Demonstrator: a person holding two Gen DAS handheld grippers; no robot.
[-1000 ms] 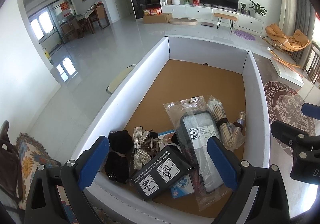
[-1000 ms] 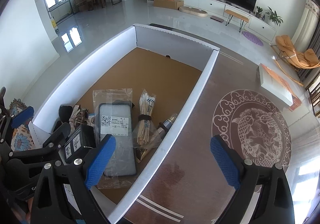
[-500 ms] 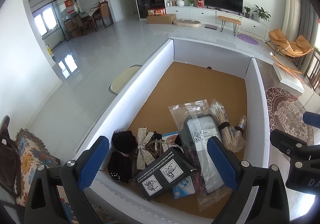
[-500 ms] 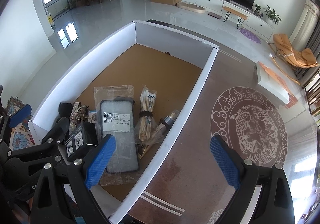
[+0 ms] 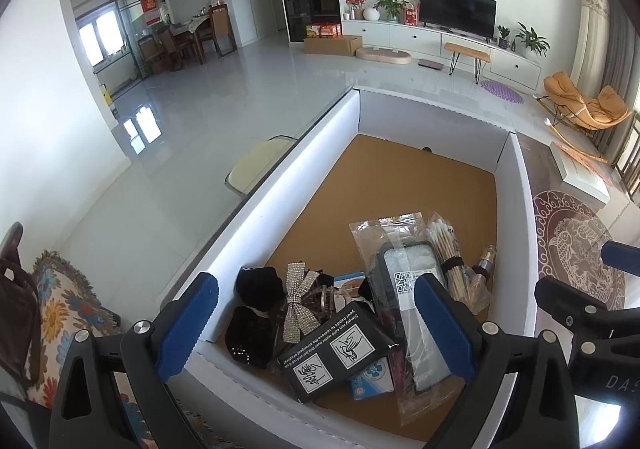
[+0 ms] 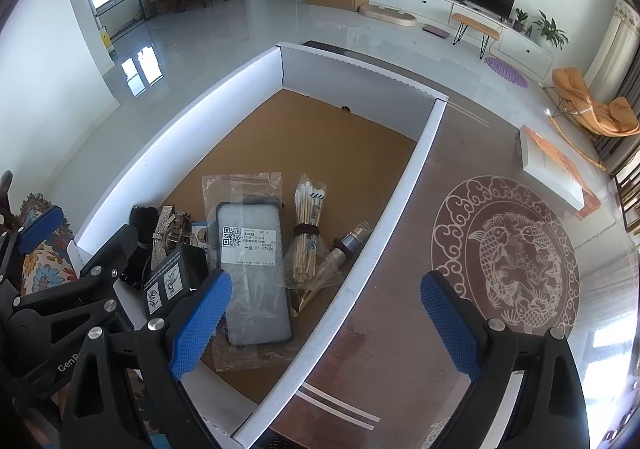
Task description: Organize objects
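A white cardboard box with a brown floor stands on the table. Its near end holds a bagged phone case, a bundle of cotton swabs, a small bottle, a black printed box, a rhinestone bow and black hair pieces. My left gripper hovers open above the box's near end, holding nothing. My right gripper is open and empty over the box's right wall.
A dark glossy table with a round fish motif lies right of the box. A flat white box rests at its far right. A floral cushion sits at the left. The far half of the box floor is bare.
Both grippers have drawn slightly back and up from the box, so its contents sit a little lower in both views. Nothing was picked up or let go.
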